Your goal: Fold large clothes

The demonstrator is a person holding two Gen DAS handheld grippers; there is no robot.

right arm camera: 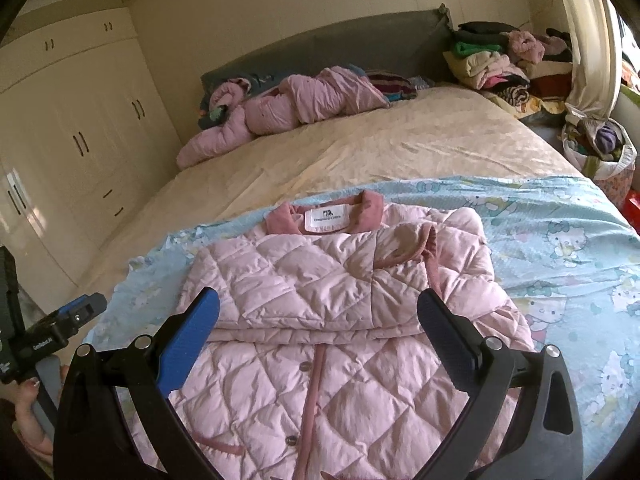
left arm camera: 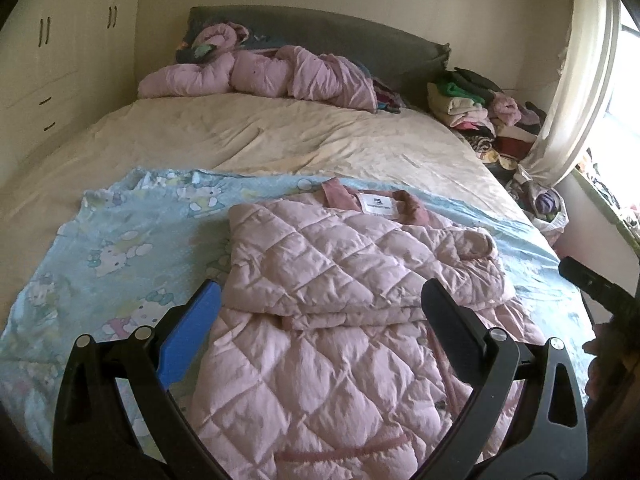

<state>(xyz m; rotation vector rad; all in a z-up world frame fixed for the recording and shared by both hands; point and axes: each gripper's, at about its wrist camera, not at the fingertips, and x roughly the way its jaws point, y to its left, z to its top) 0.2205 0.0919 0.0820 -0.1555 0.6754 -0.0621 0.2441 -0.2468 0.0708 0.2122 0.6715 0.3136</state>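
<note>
A pink quilted jacket [left arm camera: 340, 280] lies on a light blue cartoon-print sheet [left arm camera: 120, 240] at the near end of the bed, its sleeves folded in across the body and its collar with a white label at the far side. It also shows in the right wrist view [right arm camera: 340, 280]. My left gripper [left arm camera: 320, 304] is open and empty, hovering just above the jacket's lower half. My right gripper [right arm camera: 318, 312] is open and empty, above the same part of the jacket. The left gripper's body shows at the left edge of the right wrist view [right arm camera: 60, 328].
A cream bedspread [left arm camera: 300, 136] covers the far bed. A crumpled pink garment [left arm camera: 260, 72] lies by the grey headboard [left arm camera: 320, 32]. Piled clothes [left arm camera: 480, 108] and a full bag [right arm camera: 600, 148] stand at the right, near a curtain [left arm camera: 576, 80]. White wardrobes [right arm camera: 80, 120] line the left wall.
</note>
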